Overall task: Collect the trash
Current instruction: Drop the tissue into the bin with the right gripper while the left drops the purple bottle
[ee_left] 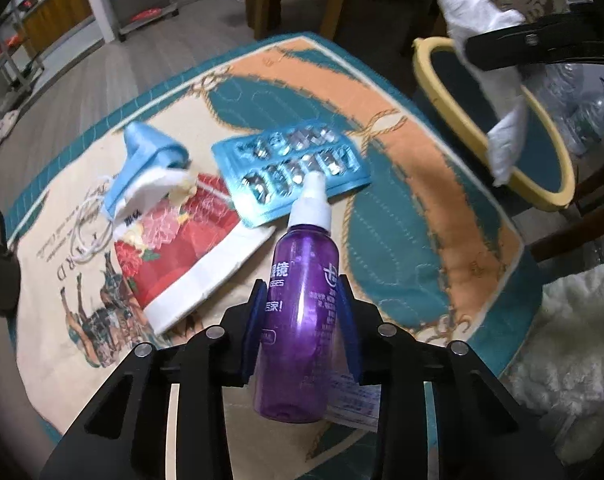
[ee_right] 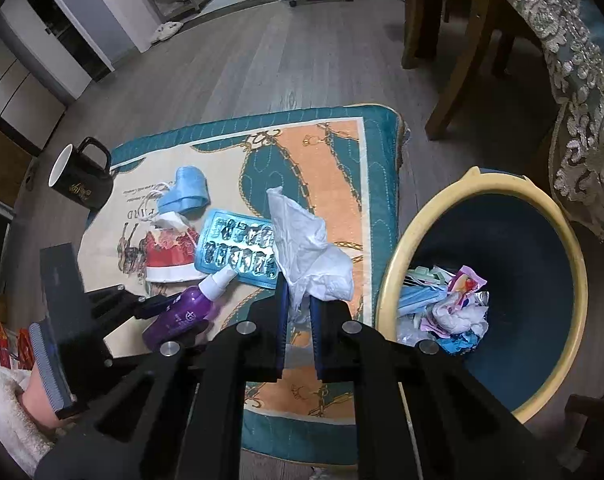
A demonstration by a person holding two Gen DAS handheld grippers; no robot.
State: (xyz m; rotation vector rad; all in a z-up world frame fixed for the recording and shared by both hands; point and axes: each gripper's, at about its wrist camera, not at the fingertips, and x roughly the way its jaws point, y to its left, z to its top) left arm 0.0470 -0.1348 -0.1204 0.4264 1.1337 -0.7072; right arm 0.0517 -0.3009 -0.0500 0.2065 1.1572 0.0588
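My left gripper (ee_left: 300, 300) is shut on a purple spray bottle (ee_left: 298, 320) with a white cap, low over the patterned mat (ee_left: 402, 200); the bottle also shows in the right wrist view (ee_right: 182, 316). My right gripper (ee_right: 300, 300) is shut on a crumpled white tissue (ee_right: 306, 248) and holds it above the mat's right side, left of the bin. The tissue also shows in the left wrist view (ee_left: 498, 120) hanging over the bin. On the mat lie a blue blister pack (ee_left: 290, 172), a blue face mask (ee_left: 150, 164) and a red paper wrapper (ee_left: 182, 256).
A yellow-rimmed blue bin (ee_right: 578, 272) with several pieces of trash stands on the floor right of the mat. A black mug (ee_right: 82, 176) sits at the mat's far left corner. Wooden chair legs (ee_right: 454, 60) stand behind. White fluffy fabric (ee_left: 574, 340) lies at the right.
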